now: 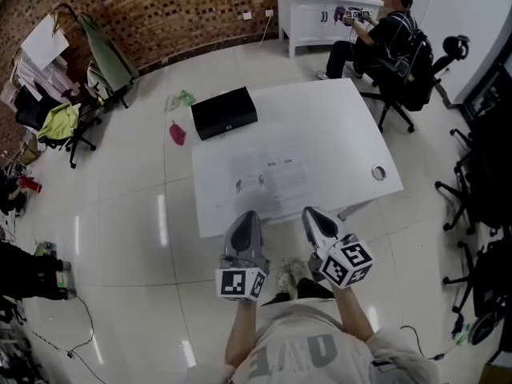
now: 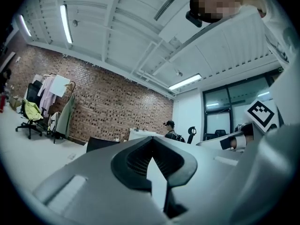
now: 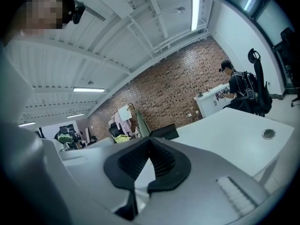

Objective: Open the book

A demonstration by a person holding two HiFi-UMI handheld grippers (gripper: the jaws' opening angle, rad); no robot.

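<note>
A pale, flat book (image 1: 268, 174) with faint print lies shut in the middle of the white table (image 1: 336, 126). Both grippers hover side by side at the table's near edge, short of the book and pointing level toward it. My left gripper (image 1: 246, 217) is shut with nothing in it, and its grey jaws meet tip to tip in the left gripper view (image 2: 151, 139). My right gripper (image 1: 312, 213) is likewise shut and holds nothing (image 3: 150, 139). The book itself is hidden behind the jaws in both gripper views.
A black box (image 1: 224, 112) sits on the table's far left corner. A round cable grommet (image 1: 378, 172) marks the right edge. A person on an office chair (image 1: 384, 34) sits by a white cabinet (image 1: 320, 6). Dark chairs (image 1: 480, 182) stand right, a clothes rack (image 1: 72, 110) left.
</note>
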